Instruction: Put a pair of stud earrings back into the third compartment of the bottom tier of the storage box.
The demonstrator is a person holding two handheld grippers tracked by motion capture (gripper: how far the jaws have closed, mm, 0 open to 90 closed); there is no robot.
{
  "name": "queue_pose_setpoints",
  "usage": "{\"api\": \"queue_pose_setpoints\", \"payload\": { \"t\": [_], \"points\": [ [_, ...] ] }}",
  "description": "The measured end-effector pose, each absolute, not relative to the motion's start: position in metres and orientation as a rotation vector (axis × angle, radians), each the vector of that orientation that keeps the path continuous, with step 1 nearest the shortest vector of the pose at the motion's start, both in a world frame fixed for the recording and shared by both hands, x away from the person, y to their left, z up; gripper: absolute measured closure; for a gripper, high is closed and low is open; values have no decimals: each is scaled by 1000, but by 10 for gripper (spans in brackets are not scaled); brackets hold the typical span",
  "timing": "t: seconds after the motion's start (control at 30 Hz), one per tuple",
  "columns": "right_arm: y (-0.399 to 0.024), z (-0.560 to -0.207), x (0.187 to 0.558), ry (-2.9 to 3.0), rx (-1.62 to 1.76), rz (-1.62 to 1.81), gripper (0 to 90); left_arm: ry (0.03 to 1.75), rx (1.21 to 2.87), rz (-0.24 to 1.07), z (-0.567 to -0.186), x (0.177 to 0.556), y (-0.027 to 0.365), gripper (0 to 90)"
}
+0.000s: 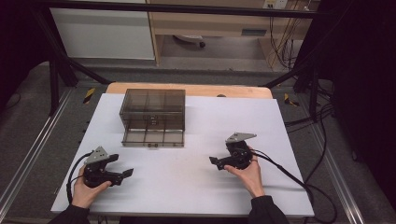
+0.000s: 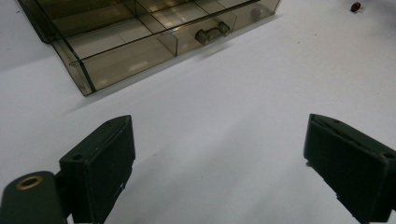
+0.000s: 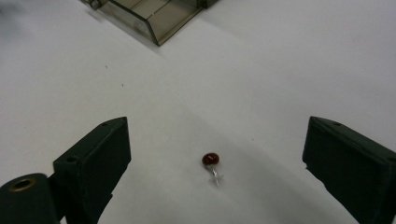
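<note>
A small dark-red bead on a short silver pin [image 3: 210, 159] lies on the white table, between the jaws of my right gripper [image 3: 217, 127], which stand wide and do not touch it. In the high view the right gripper [image 1: 215, 163] sits at the right of the table and points left. My left gripper [image 1: 123, 176] rests at the front left, held in a hand, pointing right. The left gripper [image 2: 219, 135] is open with bare table between its jaws. The bead [image 2: 356, 6] is also far off in the left gripper view.
A smoky transparent drawer box [image 1: 153, 106] stands at the back middle of the white table [image 1: 196, 186], its bottom drawer [image 1: 153, 136] pulled out toward me. The drawer's divided compartments [image 2: 140, 42] and its corner [image 3: 156, 18] look empty. Cables trail from both grippers.
</note>
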State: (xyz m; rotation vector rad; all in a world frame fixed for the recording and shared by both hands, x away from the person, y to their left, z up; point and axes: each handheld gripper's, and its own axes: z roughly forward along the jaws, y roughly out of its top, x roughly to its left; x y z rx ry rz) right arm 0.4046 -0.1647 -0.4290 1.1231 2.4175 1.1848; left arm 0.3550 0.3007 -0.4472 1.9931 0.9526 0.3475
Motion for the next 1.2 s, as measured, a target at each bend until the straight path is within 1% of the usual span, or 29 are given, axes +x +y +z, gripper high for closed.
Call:
{"api": "queue_pose_setpoints", "payload": {
  "t": [0.03,0.23,0.3,0.57,0.73,1.0,1.2],
  "points": [
    [-165,-430,404,2424,1132,1183,99,954,1994,348,-447,355,301,87],
    [-171,-440,401,2440,1103,1175,240,952,1997,347,-448,355,300,88],
    [-171,-441,400,2436,1096,1185,302,951,1996,346,-448,355,300,89],
    [-169,-447,401,2454,1096,1163,505,952,1994,346,-447,355,301,90],
    [-168,-450,403,2472,1096,1148,601,950,1997,346,-447,355,301,91],
    [-170,-452,404,2470,1098,1157,711,949,1995,344,-448,355,300,91],
    [-169,-454,404,2477,1086,1156,742,946,1996,344,-448,355,300,92]
  ]
}}
